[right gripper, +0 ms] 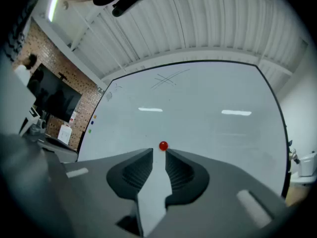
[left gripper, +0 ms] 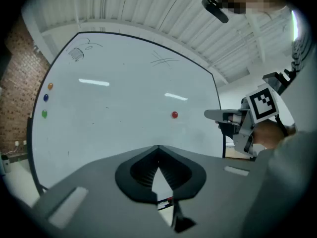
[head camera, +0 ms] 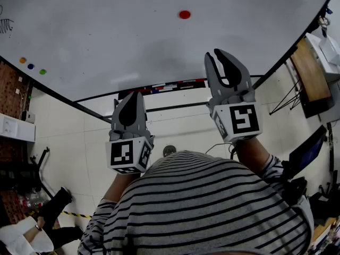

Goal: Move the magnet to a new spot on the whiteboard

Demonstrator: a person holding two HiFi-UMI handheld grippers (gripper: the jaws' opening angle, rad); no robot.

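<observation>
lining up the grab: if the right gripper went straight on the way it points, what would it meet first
Probably the red magnet on the whiteboard, centred beyond the open jaws of the right gripper; depth is unclear.

The whiteboard is smooth and glossy, and lamps mirror in it. The magnet looks like shiny red plastic. The left tongs and right tongs are matt grey plastic with ribbed black pads. The shirt is striped cloth. The wall is rough brick.

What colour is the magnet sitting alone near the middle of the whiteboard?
Red. The magnet shows best in the right gripper view, just beyond the jaws.
</observation>
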